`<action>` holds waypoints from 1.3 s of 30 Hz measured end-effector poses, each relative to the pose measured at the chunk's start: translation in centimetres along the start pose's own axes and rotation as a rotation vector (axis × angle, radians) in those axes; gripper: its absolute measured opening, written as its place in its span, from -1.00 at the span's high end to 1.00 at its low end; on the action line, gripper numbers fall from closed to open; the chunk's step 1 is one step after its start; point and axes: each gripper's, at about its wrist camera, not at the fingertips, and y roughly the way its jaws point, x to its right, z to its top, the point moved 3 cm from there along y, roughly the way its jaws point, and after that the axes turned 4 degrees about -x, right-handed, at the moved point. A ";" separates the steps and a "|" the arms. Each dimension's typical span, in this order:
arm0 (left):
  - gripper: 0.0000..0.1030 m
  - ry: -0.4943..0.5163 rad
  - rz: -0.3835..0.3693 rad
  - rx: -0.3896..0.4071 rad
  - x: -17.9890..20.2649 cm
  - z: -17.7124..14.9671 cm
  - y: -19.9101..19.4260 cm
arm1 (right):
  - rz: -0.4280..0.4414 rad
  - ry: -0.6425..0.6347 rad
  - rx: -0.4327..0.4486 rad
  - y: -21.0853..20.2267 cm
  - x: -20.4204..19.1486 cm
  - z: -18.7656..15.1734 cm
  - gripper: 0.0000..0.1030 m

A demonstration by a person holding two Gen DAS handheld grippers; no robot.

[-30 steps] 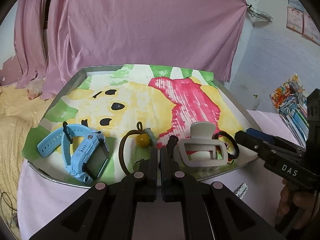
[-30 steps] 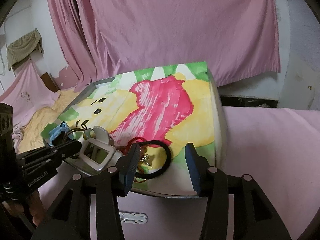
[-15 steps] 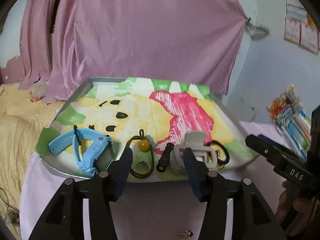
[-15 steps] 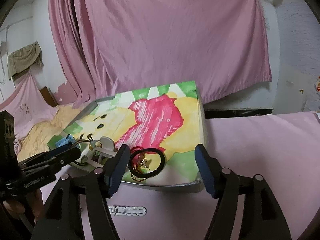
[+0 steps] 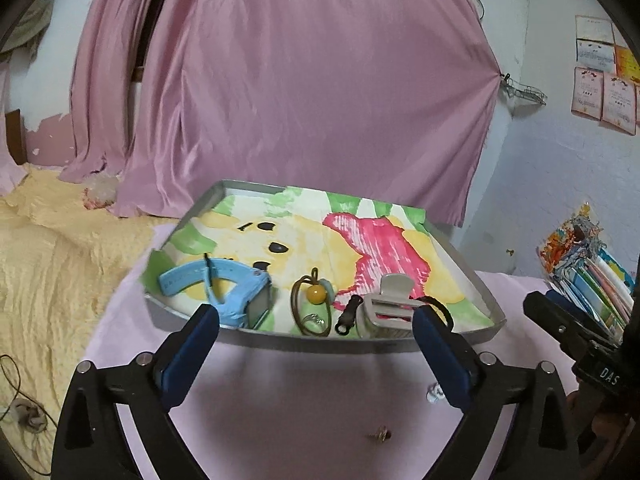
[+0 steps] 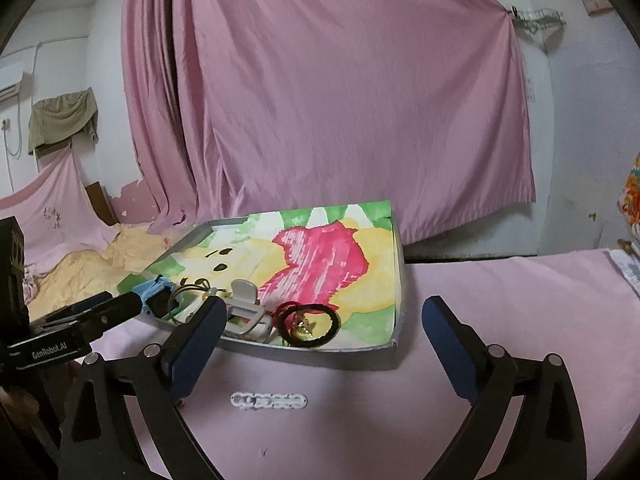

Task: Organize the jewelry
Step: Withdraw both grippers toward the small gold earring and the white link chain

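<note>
Jewelry lines the near edge of the tray (image 5: 472, 280): blue watch (image 5: 224, 292), brown beaded tie (image 5: 314, 300), white claw clip (image 5: 384, 312), black hair tie (image 6: 310, 326). I hold both left tongs (image 5: 316, 344) and right tongs (image 6: 324, 340) spread wide, empty, just short of that edge. A white bracelet (image 6: 270, 401) lies on the pink table between my right fingers.
</note>
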 end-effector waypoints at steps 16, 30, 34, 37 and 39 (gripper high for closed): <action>-0.95 0.042 0.032 0.027 -0.1 -3.4 -4.5 | 0.001 -0.053 -0.020 -4.2 0.3 -2.5 -0.89; -0.95 0.075 0.011 -0.063 0.6 -5.6 -3.8 | 0.008 -0.106 -0.159 -2.5 0.5 -4.5 -0.89; -0.95 0.094 0.007 -0.125 1.0 -6.0 -2.8 | 0.020 -0.116 -0.233 -1.4 0.7 -4.9 -0.89; -0.95 0.112 0.008 -0.149 1.2 -6.1 -2.4 | 0.024 -0.128 -0.286 -0.6 0.7 -5.2 -0.89; -0.95 0.128 -0.003 -0.160 1.4 -6.1 -2.2 | 0.019 -0.135 -0.309 -0.2 0.8 -5.3 -0.89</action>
